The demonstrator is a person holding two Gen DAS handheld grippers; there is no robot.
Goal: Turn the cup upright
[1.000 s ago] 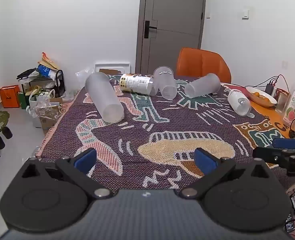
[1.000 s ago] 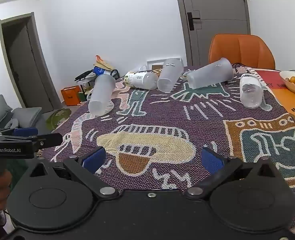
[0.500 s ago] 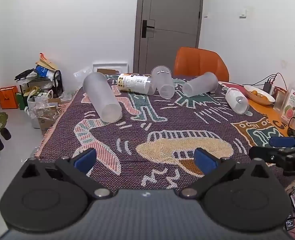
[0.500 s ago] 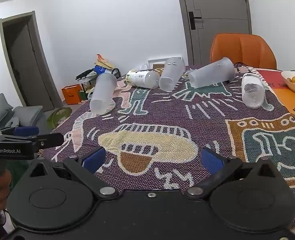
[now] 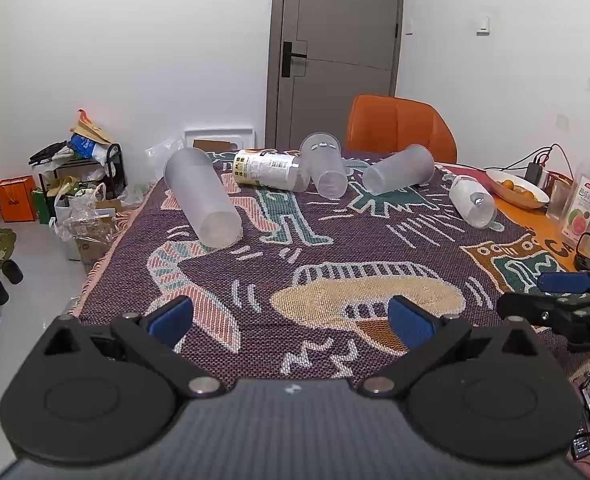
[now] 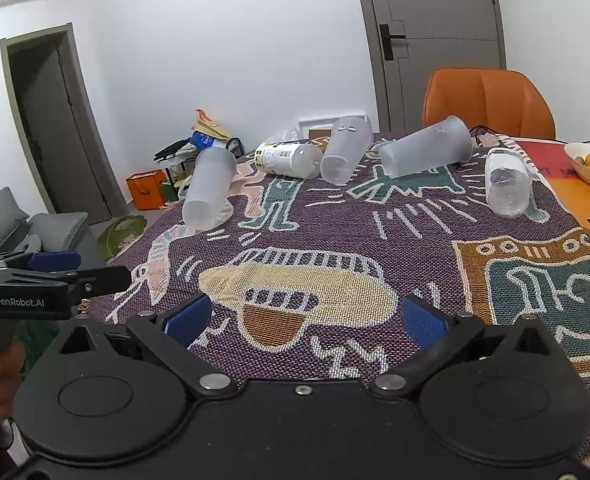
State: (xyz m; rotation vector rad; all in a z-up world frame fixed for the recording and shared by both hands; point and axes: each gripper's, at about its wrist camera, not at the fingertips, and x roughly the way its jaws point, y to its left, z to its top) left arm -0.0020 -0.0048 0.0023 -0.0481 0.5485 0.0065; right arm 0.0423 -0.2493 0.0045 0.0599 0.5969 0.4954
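Note:
Several frosted plastic cups lie on their sides on the patterned tablecloth [image 5: 335, 240]. A tall cup [image 5: 201, 196] lies at the left, also in the right wrist view [image 6: 209, 188]. A printed cup [image 5: 269, 170], a clear cup [image 5: 325, 168] and another cup [image 5: 399, 170] lie at the far end. A small bottle-like cup [image 5: 473, 202] lies at the right. My left gripper [image 5: 291, 320] is open and empty near the table's front edge. My right gripper [image 6: 303, 316] is open and empty beside it, and also shows in the left wrist view [image 5: 563, 300].
An orange chair [image 5: 401, 130] stands behind the table's far end. A fruit bowl [image 5: 517, 190] and a juice bottle [image 5: 585, 200] stand at the right edge. Bags and boxes [image 5: 75, 188] clutter the floor at the left.
Both grippers have drawn back and risen slightly, so the cups look a little farther away. Nothing on the table has moved.

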